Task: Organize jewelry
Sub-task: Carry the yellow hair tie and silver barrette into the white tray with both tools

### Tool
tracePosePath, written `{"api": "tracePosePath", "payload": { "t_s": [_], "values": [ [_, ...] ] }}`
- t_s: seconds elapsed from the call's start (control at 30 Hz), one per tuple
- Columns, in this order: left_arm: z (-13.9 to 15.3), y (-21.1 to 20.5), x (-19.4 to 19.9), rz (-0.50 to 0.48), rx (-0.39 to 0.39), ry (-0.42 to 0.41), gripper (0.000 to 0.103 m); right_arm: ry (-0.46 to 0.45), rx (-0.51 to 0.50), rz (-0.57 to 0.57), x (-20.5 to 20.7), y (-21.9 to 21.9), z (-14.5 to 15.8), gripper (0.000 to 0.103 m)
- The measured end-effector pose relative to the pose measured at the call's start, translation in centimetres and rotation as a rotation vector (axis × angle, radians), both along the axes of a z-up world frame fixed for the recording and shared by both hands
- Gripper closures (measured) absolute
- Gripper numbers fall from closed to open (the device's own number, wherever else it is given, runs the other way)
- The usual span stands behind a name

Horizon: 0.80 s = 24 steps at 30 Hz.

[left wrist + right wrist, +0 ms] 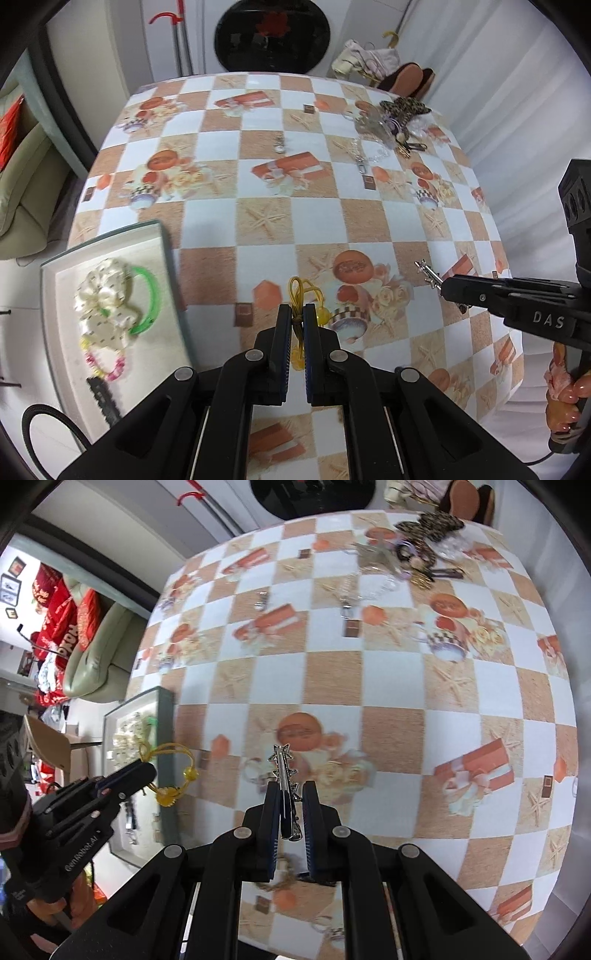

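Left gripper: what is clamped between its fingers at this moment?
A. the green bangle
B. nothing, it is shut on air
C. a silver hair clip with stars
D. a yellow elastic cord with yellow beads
D. The left gripper is shut on a yellow elastic cord with yellow beads, looping out past its fingertips; the silver star clip sits in the right gripper, and the green bangle lies in the tray.

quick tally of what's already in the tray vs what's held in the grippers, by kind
In the tray:
white dotted scrunchie: 1
green bangle: 1
pink and yellow bead bracelet: 1
dark blurred piece, kind unclear: 1

Held:
yellow cord with beads, in left gripper: 1
silver star hair clip, in right gripper: 1

Total: 6
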<state>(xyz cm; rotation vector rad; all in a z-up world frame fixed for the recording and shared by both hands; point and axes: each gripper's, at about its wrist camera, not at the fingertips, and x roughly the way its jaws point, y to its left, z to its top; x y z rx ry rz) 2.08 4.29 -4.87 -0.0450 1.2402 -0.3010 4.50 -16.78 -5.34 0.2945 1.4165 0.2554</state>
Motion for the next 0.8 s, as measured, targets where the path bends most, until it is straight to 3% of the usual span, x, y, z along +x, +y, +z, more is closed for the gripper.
{"api": "tracePosePath", "payload": {
  "t_s": [0.37, 0.8],
  "values": [
    [0.2, 6.5, -2.7, 0.099, -0.003, -0.003, 0.093, -0.027, 0.039, 0.132, 0.0, 8.1, 2.1, 0.09],
    [-2.2, 14.8, -6.1, 0.25, 0.003, 0.051, 0.093, 0.009, 0.07, 0.313, -0.1, 18.6, 1.1, 0.09]
  ]
}}
